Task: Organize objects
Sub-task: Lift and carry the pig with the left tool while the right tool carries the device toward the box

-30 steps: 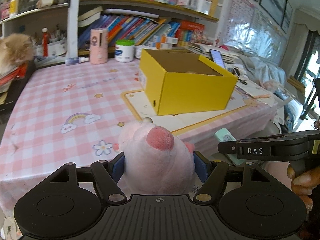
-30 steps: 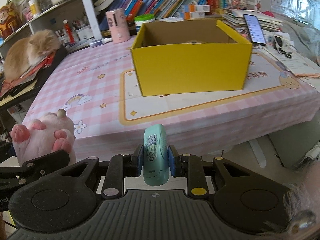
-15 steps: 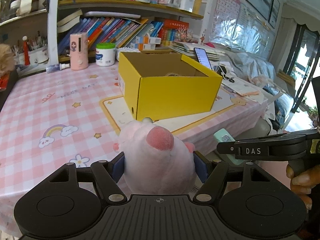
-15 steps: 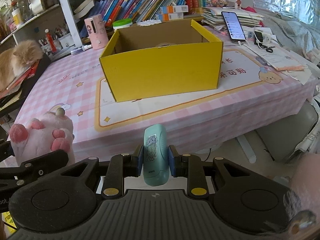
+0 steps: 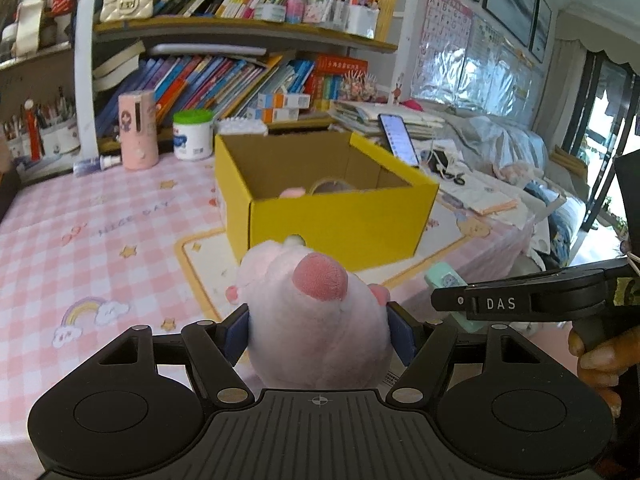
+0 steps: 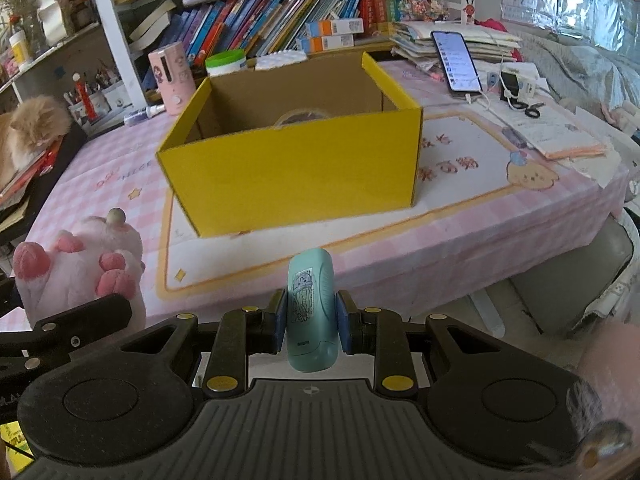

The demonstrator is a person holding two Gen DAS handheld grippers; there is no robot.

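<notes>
Bookshelves [image 5: 224,80] fill the background at 12 o'clock behind a pink checked table [image 5: 100,240]. On the table stands an open yellow box [image 6: 288,168], at 12 o'clock from both grippers. Left gripper [image 5: 318,332]: fingers pinch a pink plush toy [image 5: 316,320] by its sides, held at the near table edge. Right gripper [image 6: 312,320]: fingers pinch a small mint-green case [image 6: 312,312] upright, off the table's near edge. A phone [image 6: 456,60] leans at 1 o'clock behind the box.

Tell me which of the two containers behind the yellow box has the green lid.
The squat white jar carries the green lid; the taller pink canister to its left is pink all over with a cartoon girl on it.
</notes>
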